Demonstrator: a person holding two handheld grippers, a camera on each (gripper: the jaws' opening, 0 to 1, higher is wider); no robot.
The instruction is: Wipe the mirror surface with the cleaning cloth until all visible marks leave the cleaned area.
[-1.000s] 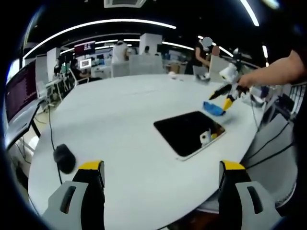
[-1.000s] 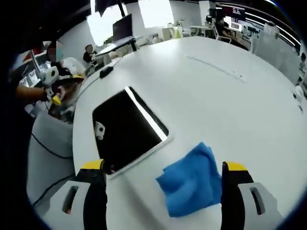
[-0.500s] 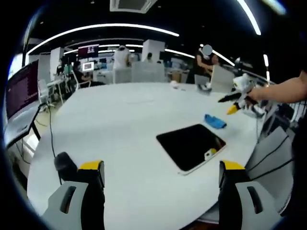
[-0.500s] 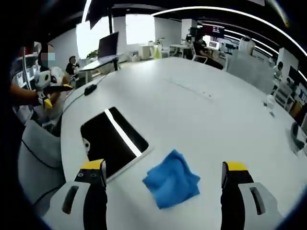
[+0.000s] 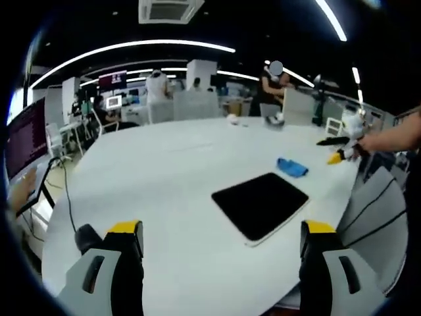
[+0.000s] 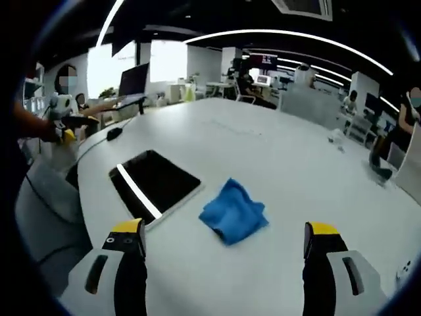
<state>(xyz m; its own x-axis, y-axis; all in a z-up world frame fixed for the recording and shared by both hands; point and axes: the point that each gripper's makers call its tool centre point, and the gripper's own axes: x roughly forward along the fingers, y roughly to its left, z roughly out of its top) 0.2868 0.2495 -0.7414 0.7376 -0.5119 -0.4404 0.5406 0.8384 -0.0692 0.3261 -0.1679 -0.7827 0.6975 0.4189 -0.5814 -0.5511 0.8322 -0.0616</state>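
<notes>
Two things lie on smooth white round bench: flat dark shiny mirror with rounded corners, soft crumpled blue cloth just beside it. Both hand-held grippers, left hand-held gripper and right hand-held gripper, jaws wide apart, holding nothing.

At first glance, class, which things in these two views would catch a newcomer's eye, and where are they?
The bright blue cleaning cloth lies crumpled on the white table, just ahead of the open right gripper. Beside it lies the dark, flat mirror, reflecting a ceiling light as a white streak. In the left gripper view, the mirror sits beyond the open left gripper.
</notes>
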